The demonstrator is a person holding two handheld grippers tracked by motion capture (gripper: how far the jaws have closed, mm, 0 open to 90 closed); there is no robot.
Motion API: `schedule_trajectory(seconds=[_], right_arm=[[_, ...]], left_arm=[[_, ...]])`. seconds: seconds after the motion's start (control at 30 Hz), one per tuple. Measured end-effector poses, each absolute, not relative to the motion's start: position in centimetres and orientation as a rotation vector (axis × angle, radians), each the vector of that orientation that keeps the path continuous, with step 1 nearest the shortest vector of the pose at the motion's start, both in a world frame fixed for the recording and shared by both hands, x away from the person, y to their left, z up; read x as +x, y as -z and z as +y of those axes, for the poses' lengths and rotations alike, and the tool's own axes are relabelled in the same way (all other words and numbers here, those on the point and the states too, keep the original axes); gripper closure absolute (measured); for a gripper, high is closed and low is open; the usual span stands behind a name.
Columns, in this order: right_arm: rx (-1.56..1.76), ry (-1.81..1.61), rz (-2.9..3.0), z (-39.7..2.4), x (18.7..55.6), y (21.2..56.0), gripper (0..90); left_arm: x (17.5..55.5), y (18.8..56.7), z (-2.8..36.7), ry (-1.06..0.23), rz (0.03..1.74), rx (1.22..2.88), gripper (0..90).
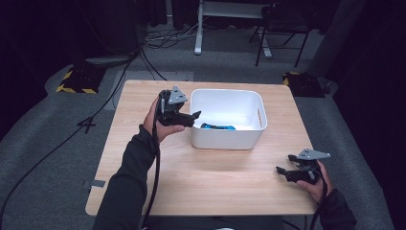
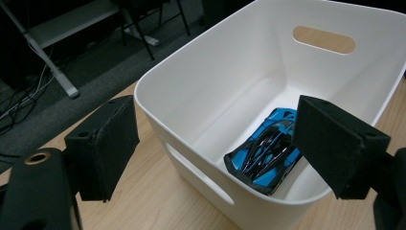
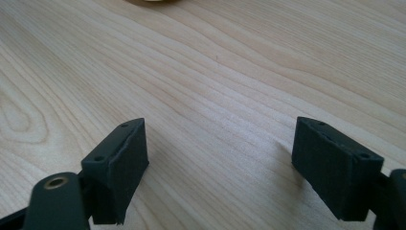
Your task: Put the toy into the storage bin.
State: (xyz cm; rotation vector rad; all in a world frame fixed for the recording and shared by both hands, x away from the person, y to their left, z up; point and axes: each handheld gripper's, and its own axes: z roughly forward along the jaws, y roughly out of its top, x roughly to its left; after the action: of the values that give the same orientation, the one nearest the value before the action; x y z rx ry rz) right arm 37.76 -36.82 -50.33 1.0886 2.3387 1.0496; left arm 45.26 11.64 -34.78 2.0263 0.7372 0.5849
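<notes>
Now left gripper (image 2: 215,143) open over bin (image 2: 191,72) rim, blue toy car (image 2: 265,155) below.

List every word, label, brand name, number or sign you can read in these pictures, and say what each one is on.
There is no readable text in any view.
The white bin has plain walls with no label.
The blue and black toy car inside it shows no legible marking.
The left gripper and right gripper carry no printing that can be made out.
The yellow and black striped floor blocks bear a warning pattern, not words.
</notes>
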Motion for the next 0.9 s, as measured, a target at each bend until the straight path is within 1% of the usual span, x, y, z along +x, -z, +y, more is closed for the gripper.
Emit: schedule_trajectory(seconds=[0.67,0.9], right_arm=[[1.091,-1.05,2.337,-36.8,37.8,50.3,19.9],[1.091,-1.049,2.337,-36.8,37.8,50.3,19.9]], left_arm=[[43.7,35.0,13.4,-0.648,0.738,2.039,15.9],[43.3,35.3,13.9,-0.638,0.739,2.062,15.9]])
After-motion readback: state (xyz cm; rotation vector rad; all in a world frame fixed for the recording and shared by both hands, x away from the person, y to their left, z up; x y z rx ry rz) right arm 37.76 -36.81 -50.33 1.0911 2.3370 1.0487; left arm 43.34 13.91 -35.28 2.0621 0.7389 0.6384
